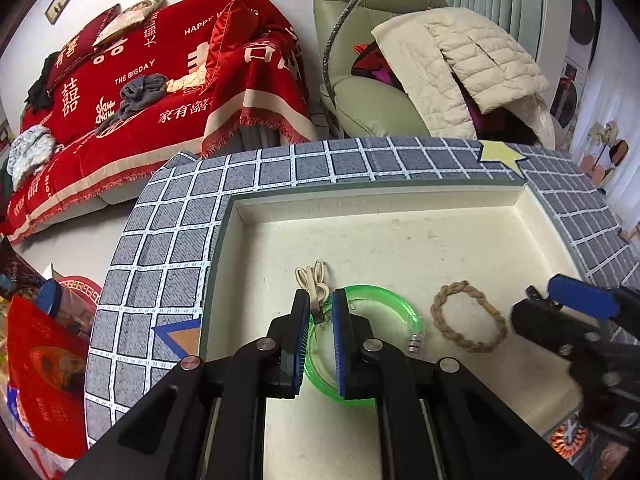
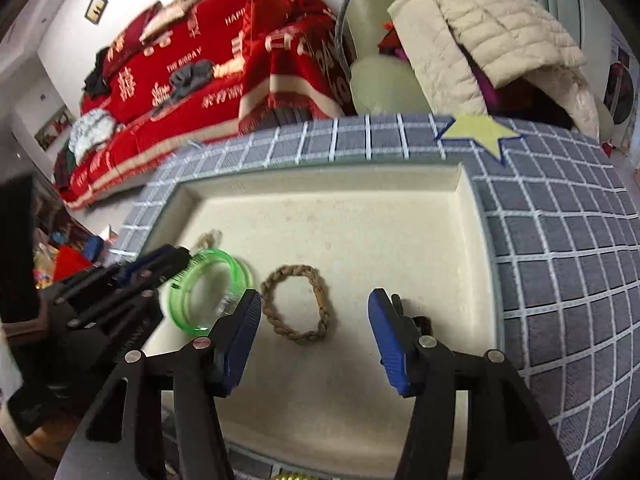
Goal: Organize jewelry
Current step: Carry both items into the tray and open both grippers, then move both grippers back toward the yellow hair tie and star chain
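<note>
The left gripper (image 1: 321,306) is covering part of the green bangle (image 1: 404,310), which is lying flat in the cream tray (image 1: 400,232). Its jaws are standing narrowly apart around a small tan clasp whose contact cannot be confirmed. A beige looped cord (image 1: 310,276) is extending away toward the far side. The braided bracelet (image 2: 296,306) is lying flat to the right. The right gripper (image 2: 314,312) is hovering with jaws spread wide, holding nothing.

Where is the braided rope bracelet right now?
The braided rope bracelet lies flat in the cream tray, just right of the green bangle. In the right wrist view it sits ahead of the open right tongs, nearer their left finger.
</note>
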Motion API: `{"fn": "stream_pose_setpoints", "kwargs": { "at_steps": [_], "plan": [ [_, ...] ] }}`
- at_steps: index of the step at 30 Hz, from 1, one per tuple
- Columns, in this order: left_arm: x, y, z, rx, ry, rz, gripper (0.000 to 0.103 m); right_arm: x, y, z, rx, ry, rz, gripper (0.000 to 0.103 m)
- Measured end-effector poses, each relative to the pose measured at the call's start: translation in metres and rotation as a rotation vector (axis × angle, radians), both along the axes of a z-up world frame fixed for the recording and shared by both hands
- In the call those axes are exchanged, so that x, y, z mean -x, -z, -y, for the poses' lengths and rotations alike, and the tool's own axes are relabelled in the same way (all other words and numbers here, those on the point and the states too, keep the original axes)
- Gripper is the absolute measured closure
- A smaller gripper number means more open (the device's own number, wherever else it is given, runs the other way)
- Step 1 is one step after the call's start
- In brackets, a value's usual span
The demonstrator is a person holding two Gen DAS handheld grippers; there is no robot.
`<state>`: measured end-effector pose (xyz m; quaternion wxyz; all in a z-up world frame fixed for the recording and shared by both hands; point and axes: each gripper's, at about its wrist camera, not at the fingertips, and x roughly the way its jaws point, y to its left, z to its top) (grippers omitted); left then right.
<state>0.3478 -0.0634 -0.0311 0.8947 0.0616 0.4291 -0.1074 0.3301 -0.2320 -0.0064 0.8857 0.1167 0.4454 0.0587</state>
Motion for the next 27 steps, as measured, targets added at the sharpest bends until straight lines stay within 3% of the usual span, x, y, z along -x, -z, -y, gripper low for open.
{"fn": "stream_pose_setpoints", "kwargs": {
  "at_steps": [8,9,10,11,12,19,27],
  "plan": [
    [0.019,-0.015,-0.005,0.022,0.014,0.011,0.071,0.034,-0.026,0.018,-0.04,0.053,0.056,0.038],
    [0.022,-0.017,-0.007,0.024,0.014,0.016,0.063,0.041,-0.028,0.019,-0.042,0.058,0.059,0.038],
    [0.028,-0.02,-0.01,0.028,0.014,0.023,0.025,0.046,-0.029,0.02,-0.042,0.06,0.061,0.038],
    [0.032,-0.023,-0.012,0.033,0.008,0.031,0.005,0.053,-0.03,0.021,-0.043,0.063,0.065,0.038],
    [0.038,-0.026,-0.016,0.045,-0.001,0.052,0.0,0.059,-0.03,0.022,-0.044,0.065,0.067,0.038],
    [0.076,-0.045,-0.028,0.059,0.014,0.105,0.0,0.099,-0.03,0.029,-0.083,0.089,0.061,0.034],
    [0.117,-0.051,-0.048,0.056,0.008,0.133,0.0,0.135,-0.017,0.02,-0.097,0.068,0.037,0.019]
  ]
}}
